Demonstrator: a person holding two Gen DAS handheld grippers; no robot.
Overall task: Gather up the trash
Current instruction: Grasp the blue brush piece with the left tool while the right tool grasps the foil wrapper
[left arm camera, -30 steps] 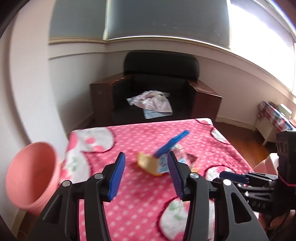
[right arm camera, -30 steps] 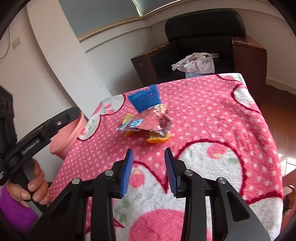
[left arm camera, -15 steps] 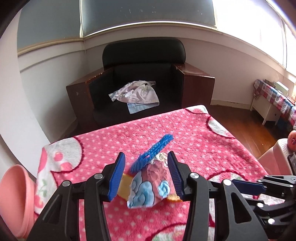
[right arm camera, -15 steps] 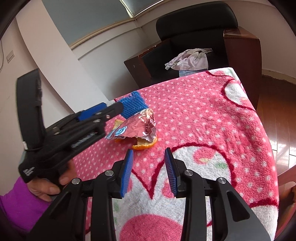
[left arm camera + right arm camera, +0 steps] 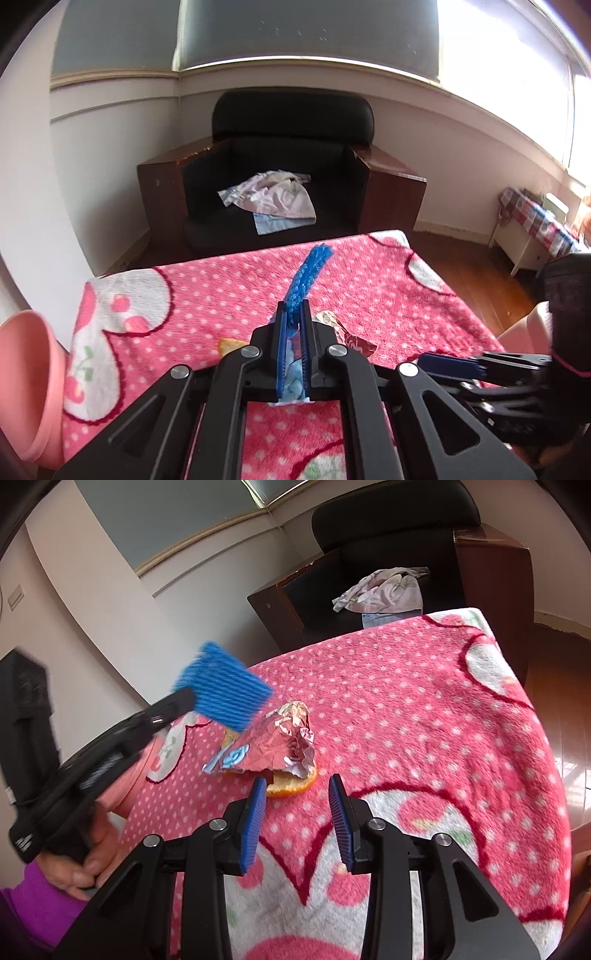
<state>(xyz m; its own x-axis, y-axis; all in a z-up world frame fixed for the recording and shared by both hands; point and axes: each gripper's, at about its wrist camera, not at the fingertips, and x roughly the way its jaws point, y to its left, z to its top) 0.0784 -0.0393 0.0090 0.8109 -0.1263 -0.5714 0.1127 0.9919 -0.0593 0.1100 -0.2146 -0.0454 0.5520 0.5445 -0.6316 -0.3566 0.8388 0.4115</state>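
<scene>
My left gripper (image 5: 293, 325) is shut on a flat blue ribbed piece (image 5: 308, 275) that sticks up past its tips. In the right wrist view the blue piece (image 5: 225, 692) is held lifted above the blanket by the left gripper (image 5: 184, 703). A crumpled pink foil wrapper (image 5: 275, 744) lies on the pink polka-dot blanket (image 5: 406, 709), over an orange peel (image 5: 291, 786). The wrapper also shows in the left wrist view (image 5: 347, 336), with peel (image 5: 231, 345) beside it. My right gripper (image 5: 297, 801) is open and empty, just in front of the peel.
A pink bin (image 5: 26, 387) stands at the table's left edge, also in the right wrist view (image 5: 125, 794). A black armchair (image 5: 291, 177) with cloths (image 5: 273, 199) on its seat stands beyond the table. Wooden floor lies to the right.
My left gripper has shut on the blue piece and lifted it off the wrapper. My right gripper has moved closer to the peel and stays open.
</scene>
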